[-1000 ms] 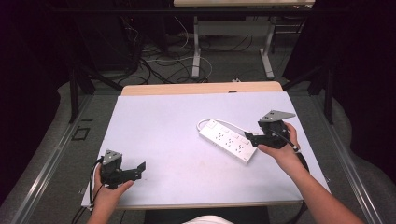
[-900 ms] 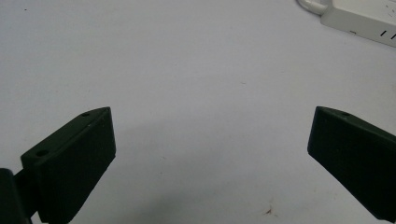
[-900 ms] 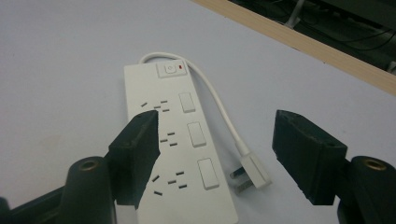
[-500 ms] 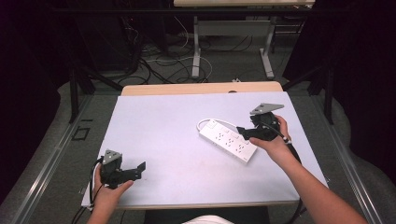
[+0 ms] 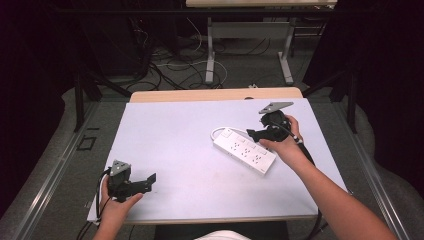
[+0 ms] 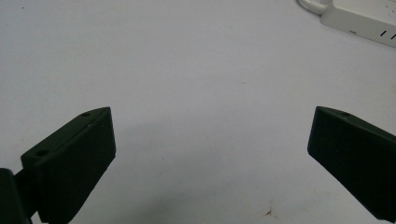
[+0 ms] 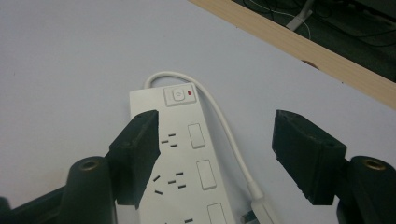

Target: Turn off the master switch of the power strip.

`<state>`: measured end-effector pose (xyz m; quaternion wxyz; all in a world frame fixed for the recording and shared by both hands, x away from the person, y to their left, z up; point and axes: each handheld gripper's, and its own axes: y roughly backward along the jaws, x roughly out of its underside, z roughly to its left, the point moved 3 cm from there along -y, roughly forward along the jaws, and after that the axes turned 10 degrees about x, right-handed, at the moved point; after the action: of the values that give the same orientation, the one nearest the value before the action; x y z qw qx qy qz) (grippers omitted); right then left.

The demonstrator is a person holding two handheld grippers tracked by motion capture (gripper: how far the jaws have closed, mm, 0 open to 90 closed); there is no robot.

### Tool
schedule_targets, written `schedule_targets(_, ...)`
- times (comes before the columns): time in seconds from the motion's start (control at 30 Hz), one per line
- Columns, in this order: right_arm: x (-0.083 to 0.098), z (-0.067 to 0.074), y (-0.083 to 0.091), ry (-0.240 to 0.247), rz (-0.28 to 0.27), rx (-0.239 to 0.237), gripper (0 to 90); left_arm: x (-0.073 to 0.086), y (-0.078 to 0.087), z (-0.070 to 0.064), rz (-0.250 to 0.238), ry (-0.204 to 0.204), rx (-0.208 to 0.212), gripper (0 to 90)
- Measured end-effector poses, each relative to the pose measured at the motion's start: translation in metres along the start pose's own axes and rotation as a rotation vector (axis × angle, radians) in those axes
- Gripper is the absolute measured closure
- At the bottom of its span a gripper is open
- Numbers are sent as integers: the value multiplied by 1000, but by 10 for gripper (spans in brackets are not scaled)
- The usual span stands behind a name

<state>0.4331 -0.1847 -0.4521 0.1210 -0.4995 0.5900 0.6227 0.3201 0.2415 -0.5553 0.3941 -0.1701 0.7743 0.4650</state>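
While the left gripper sat low at the near left corner of the white table, held in the person's left hand, its jaws stood wide apart with nothing between them. From the left gripper view, those two black jaws framed bare white tabletop, and one end of the white power strip showed at the upper right, well apart from them.

At the right side of the table, the power strip lay flat on the surface, set at a slant, its white cord looping out from the switch end. Above the strip's far end, the right gripper was held in the person's right hand, the grey three-cornered plate on top of it. Seen through the right gripper view, its jaws were spread wide, empty, with the strip's rocker switch and small red indicator just ahead of them and rows of sockets running back between them. Beyond the white surface ran the table's wooden edge.
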Motion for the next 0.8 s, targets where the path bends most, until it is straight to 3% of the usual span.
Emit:
schedule_targets(0.47, -21, 3, -18, -22, 2, -15, 179, 0, 0, 1, 6, -3, 0, 10)
schedule_targets(0.8, -33, 9, -31, -37, 6, -2, 160, 0, 0, 1, 11, -5, 0, 10)
